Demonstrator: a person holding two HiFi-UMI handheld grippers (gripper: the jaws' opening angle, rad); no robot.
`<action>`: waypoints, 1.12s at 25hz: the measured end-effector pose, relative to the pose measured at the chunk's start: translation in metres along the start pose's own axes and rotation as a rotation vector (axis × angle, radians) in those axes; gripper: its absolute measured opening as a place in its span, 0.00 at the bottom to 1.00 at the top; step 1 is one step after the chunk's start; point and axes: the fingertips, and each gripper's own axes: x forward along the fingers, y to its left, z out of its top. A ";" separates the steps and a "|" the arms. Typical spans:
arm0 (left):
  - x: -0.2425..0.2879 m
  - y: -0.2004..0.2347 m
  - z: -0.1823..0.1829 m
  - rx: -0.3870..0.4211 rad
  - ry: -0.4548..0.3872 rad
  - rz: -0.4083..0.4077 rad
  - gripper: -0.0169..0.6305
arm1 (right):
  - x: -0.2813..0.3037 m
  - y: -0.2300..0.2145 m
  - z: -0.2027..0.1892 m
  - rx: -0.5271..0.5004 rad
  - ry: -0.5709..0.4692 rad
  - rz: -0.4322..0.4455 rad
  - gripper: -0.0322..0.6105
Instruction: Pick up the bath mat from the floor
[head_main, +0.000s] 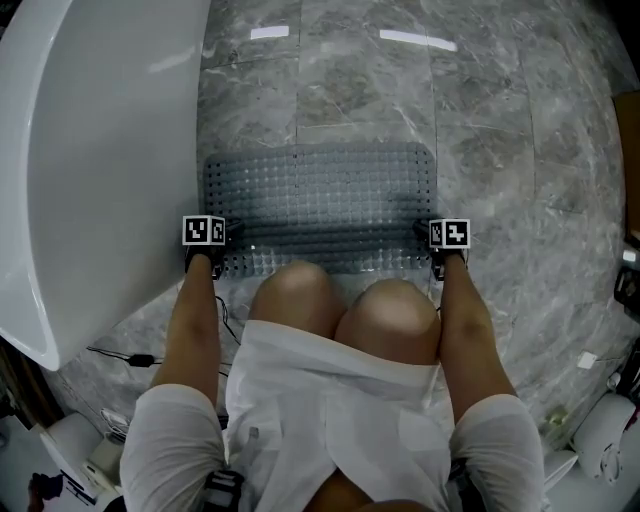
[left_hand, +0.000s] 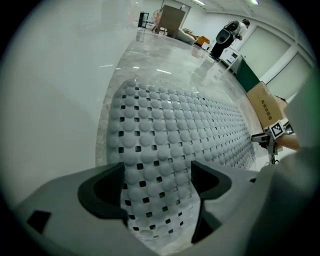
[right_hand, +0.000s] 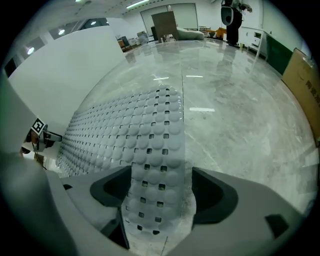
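Note:
A grey bath mat (head_main: 320, 200) with bumps and small square holes lies flat on the marble floor beside the white bathtub (head_main: 100, 170). My left gripper (head_main: 214, 262) hangs over the mat's near left corner, my right gripper (head_main: 437, 265) over its near right corner. In the left gripper view the mat (left_hand: 165, 150) runs between the wide-apart jaws of the left gripper (left_hand: 159, 187), and no pad touches it. In the right gripper view the mat's edge strip (right_hand: 155, 165) shows between the spread jaws of the right gripper (right_hand: 159, 192), also untouched. Both grippers are open.
The tub's wall (left_hand: 50, 110) runs along the mat's left side. My knees (head_main: 340, 305) are just behind the mat's near edge. A black cable (head_main: 130, 357) lies on the floor at left. Cardboard boxes (left_hand: 267, 107) stand far right, and bare marble (right_hand: 240, 115) lies beyond the mat.

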 end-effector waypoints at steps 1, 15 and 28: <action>0.002 0.001 -0.002 -0.011 0.005 -0.002 0.66 | 0.003 -0.002 -0.001 -0.002 0.008 -0.003 0.61; 0.018 0.010 -0.006 0.011 0.023 0.014 0.66 | 0.006 -0.016 -0.004 -0.016 0.046 -0.028 0.61; 0.023 0.026 -0.014 0.023 0.026 0.072 0.66 | 0.003 -0.004 -0.003 0.007 0.049 0.054 0.61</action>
